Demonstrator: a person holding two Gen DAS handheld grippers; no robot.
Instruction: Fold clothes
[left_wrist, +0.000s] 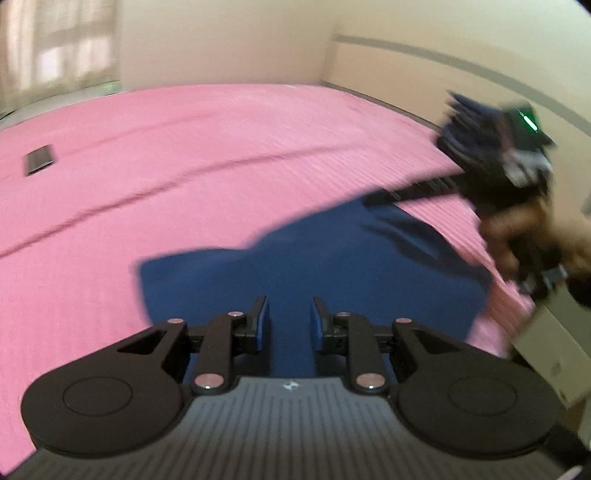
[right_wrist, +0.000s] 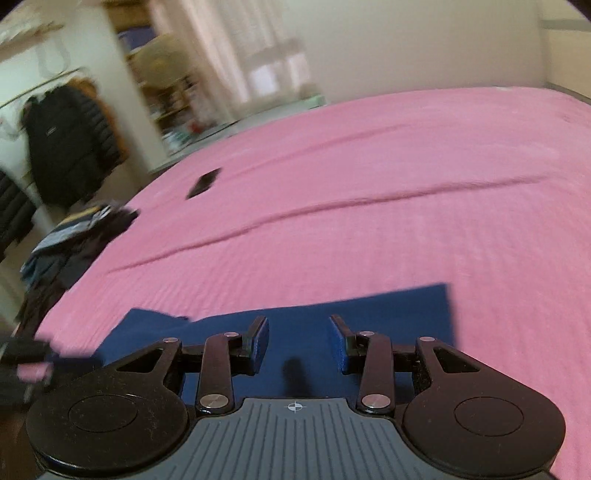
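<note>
The left gripper (left_wrist: 289, 321) points forward and slightly down, its 2 blue-padded fingers (left_wrist: 261, 325) parted with a clear gap and nothing between them. The right gripper (right_wrist: 298, 341) sits likewise, fingers spread wider and empty. The right hand (left_wrist: 524, 236), blurred, grasps its handle.

1. I can read no words, brand names or numbers in either wrist view.
2. On the left gripper body (left_wrist: 290, 386) I see only a small white emblem, too blurred to make out.
3. On the right gripper body (right_wrist: 294, 407) I see a small white crosshair mark, a circle cut by a cross, with no lettering beside it.
</note>
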